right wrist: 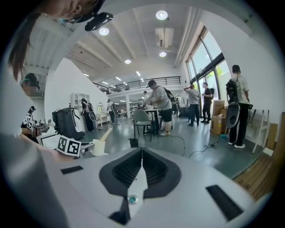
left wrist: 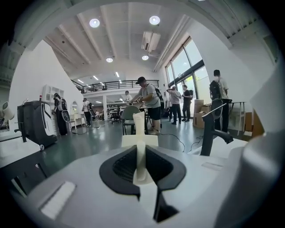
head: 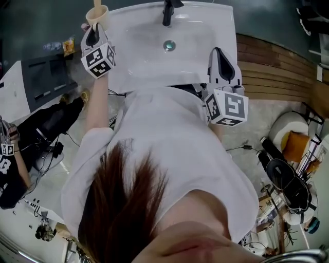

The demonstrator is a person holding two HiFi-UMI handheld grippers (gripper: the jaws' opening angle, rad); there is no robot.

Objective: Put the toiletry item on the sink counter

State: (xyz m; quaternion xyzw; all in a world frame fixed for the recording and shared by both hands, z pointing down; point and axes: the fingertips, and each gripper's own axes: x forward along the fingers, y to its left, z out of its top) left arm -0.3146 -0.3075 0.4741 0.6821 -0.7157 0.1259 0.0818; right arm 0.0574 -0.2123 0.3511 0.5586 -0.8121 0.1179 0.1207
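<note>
- Head view: a person leans over a white sink [head: 139, 41], with the left gripper [head: 94, 28] at the basin's far left corner and the right gripper [head: 220, 54] over its near right rim
- Left gripper view: the jaws are pinching the wall of a cream cup [left wrist: 129, 140], a thin strip of it clamped between the pads, and a pale stick [left wrist: 139, 122] stands up out of the cup
- Seen from the head, the cup [head: 97, 15] sits at the sink's left edge, left of the black faucet [head: 168, 11]; no view shows whether its base touches the counter
- Right gripper view: the jaws are pressed together with nothing between them, tips meeting [right wrist: 141, 153] above the basin, and the drain [right wrist: 132, 200] shows beneath them
- The same view catches the cup [right wrist: 99, 148] and stick off to the left, beside the left gripper's marker cube [right wrist: 69, 146]
- Both grippers stand well apart, with the drain [head: 169, 45] in the basin between them
</note>
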